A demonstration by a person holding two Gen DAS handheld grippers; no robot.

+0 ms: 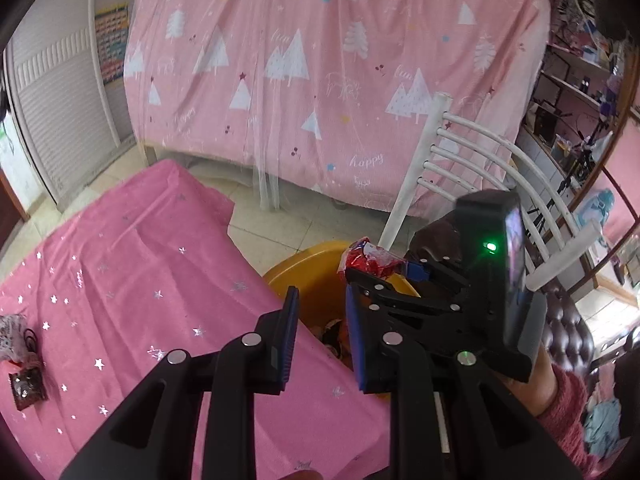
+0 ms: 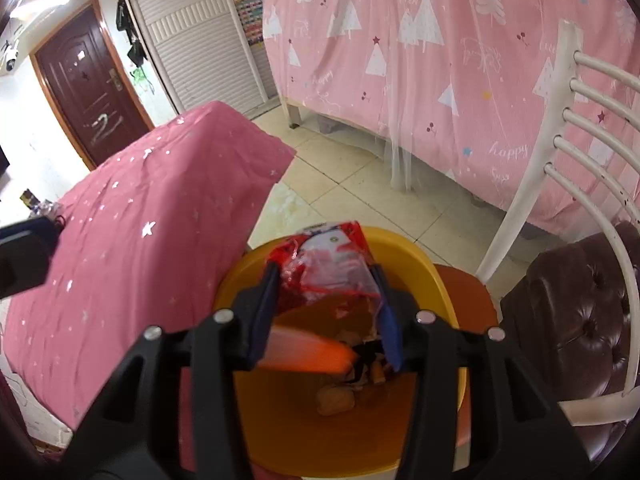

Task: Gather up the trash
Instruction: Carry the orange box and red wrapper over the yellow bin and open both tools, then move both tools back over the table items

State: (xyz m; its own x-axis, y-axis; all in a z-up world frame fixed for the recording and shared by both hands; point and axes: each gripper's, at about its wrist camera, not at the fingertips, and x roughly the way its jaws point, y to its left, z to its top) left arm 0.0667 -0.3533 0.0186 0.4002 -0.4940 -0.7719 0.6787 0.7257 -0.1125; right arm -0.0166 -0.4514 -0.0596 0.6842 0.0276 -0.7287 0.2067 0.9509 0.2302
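Table under a pink star-printed cloth (image 2: 132, 216); beside it, a yellow plastic bin (image 2: 416, 256). Right tool (image 2: 326, 300), over the bin, pinches a crinkled red-and-clear snack wrapper (image 2: 332, 260). Left tool (image 1: 322, 332) is closed, empty. Risk: the light wrapper, if released off-centre, may drift past the rim onto the floor.

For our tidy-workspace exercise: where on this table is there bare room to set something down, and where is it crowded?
The pink tablecloth is bare between the wrappers at its left edge and the yellow bin. Crowded: the bin mouth, where the right gripper holds a red wrapper above trash.
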